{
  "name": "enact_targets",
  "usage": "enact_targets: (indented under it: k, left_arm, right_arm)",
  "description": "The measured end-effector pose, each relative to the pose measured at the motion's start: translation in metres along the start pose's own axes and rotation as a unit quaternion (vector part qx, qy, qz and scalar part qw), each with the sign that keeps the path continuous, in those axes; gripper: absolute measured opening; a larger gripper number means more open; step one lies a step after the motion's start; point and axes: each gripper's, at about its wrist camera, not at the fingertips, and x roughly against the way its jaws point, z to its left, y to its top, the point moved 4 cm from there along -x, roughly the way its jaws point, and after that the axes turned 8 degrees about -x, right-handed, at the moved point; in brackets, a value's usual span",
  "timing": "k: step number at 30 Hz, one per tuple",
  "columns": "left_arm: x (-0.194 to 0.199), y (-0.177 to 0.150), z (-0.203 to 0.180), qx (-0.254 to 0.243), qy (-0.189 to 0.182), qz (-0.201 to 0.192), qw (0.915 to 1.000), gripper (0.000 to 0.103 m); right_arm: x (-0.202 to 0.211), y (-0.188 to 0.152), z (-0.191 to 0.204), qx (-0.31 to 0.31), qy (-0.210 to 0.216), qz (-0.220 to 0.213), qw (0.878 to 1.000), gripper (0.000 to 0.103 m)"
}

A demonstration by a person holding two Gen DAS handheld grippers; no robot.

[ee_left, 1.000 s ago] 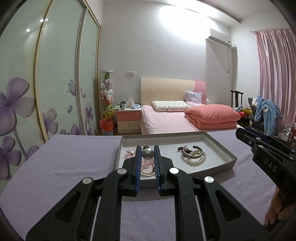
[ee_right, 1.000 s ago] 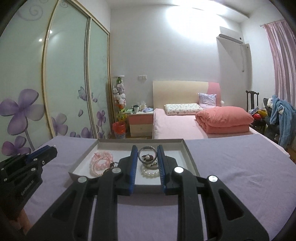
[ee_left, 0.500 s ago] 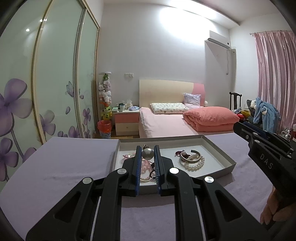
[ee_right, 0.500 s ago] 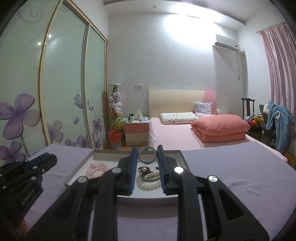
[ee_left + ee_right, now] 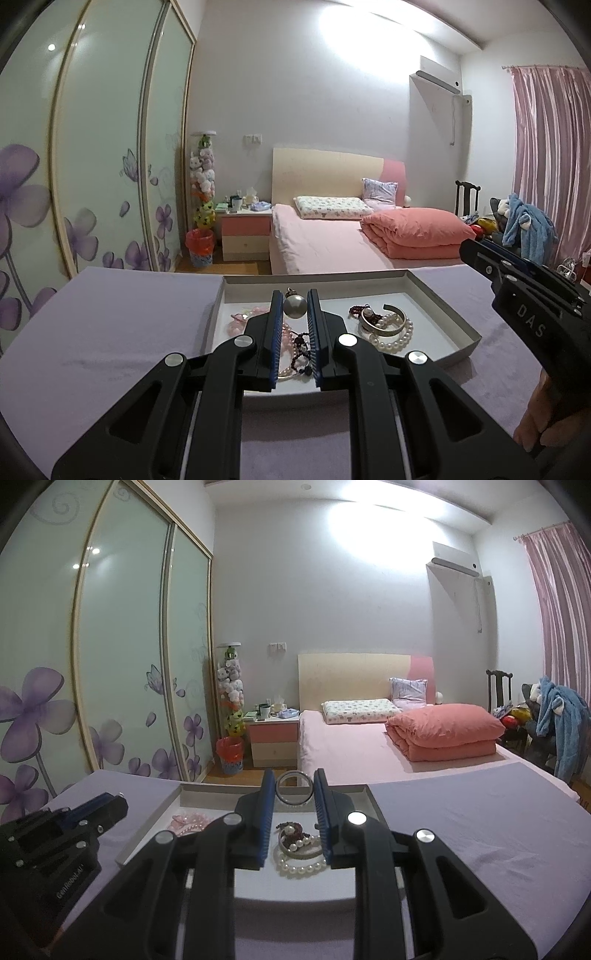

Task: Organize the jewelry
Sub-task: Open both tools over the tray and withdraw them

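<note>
On the lilac cloth, a shallow grey cardboard tray (image 5: 439,302) holds pink beads (image 5: 240,321), a silver bangle (image 5: 384,325) and white pearls (image 5: 397,341). The left gripper (image 5: 294,306) clamps a large grey pearl (image 5: 294,307) above it; the right gripper (image 5: 294,792) pinches a thin metal ring (image 5: 294,793).

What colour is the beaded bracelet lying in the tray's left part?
Pink: the beaded bracelet in the tray shows best in the right wrist view.

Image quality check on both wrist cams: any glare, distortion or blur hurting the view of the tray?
Left wrist: ceiling light blown out on the back wall, fisheye bends the wardrobe doors; tray and pearl bead in the left gripper sharp. Right wrist: same glare and bending; ring in the right gripper and pearl bracelet clear, dark vignette at corners.
</note>
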Motion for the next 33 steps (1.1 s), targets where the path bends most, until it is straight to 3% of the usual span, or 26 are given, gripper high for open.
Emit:
enact_targets:
  k: [7,17,18,19,20,21,27,33]
  left_arm:
    - [-0.03,-0.005,-0.001,0.007,-0.01,0.027,0.9996,0.014]
    - [-0.063,-0.016,0.0,0.031,-0.041,0.084,0.9951,0.016]
    - [-0.063,-0.016,0.0,0.033,-0.043,0.087,0.9948,0.022]
    - [-0.061,-0.017,0.001,0.036,-0.045,0.087,0.9945,0.036]
    - [-0.06,-0.017,0.002,0.039,-0.046,0.086,0.9945,0.043]
    - [-0.057,-0.016,0.005,0.045,-0.046,0.081,0.9946,0.05]
    - [-0.043,-0.007,0.024,0.083,-0.052,0.075,0.9924,0.054]
    - [-0.013,-0.007,0.043,0.097,-0.04,0.069,0.992,0.063]
  right_arm:
    - [-0.041,-0.003,-0.003,-0.008,-0.003,0.035,0.999,0.022]
    - [-0.098,-0.032,-0.007,-0.045,0.014,0.143,0.989,0.023]
    - [-0.099,-0.033,-0.008,-0.05,0.016,0.147,0.988,0.024]
    - [-0.098,-0.032,-0.011,-0.055,0.016,0.148,0.987,0.034]
    - [-0.096,-0.031,-0.013,-0.061,0.016,0.144,0.988,0.044]
    - [-0.093,-0.03,-0.016,-0.067,0.014,0.139,0.988,0.046]
    - [-0.076,-0.025,-0.032,-0.1,0.013,0.138,0.985,0.051]
    - [-0.038,-0.024,-0.029,-0.094,0.021,0.14,0.985,0.065]
